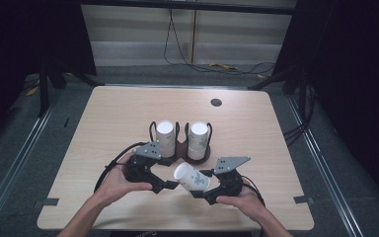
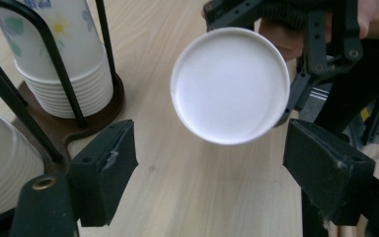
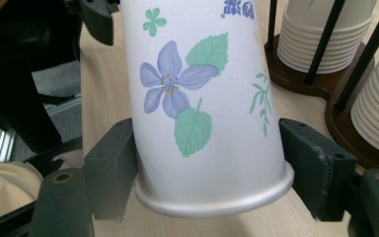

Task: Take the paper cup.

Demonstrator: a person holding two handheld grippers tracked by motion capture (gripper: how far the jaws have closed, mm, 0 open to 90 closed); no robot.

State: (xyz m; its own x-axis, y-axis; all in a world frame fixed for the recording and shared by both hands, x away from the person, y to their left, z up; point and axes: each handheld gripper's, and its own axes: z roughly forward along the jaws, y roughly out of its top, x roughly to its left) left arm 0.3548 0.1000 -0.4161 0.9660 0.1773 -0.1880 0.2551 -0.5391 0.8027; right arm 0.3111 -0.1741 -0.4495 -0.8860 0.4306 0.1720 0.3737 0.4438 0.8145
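Your right gripper [image 1: 201,190] has its 2 black jaws closed on a white paper cup printed with blue flowers and green leaves [image 1: 192,177]. In the right gripper view the pads press the cup [image 3: 205,103] on both sides just above its rolled rim, and the rim end points back toward that camera. Seen from above, the cup lies tilted on its side above the light wooden table [image 1: 113,113], close to the near edge and about midway along it, with its flat white bottom turned toward your left gripper [image 1: 164,183].

Your left gripper is wide open and has hold of nothing. In the left gripper view the cup's round white bottom [image 2: 230,85] sits between and beyond the 2 spread pads, apart from both. Your right gripper [image 2: 296,74] shows behind the cup there, with your right hand [image 2: 296,42] on it.

Your left hand [image 1: 116,180] and right hand [image 1: 237,195] come in over the near edge, each wrapped around its tool.

Just beyond the grippers, toward the middle of the surface, a dark brown wooden base with black wire uprights [image 1: 182,147] carries 2 stacks of the same flowered paper cups, 1 on the left [image 1: 165,136] and 1 on the right [image 1: 198,138], both upright with bottoms up. A small dark round hole [image 1: 216,102] sits near the far edge.
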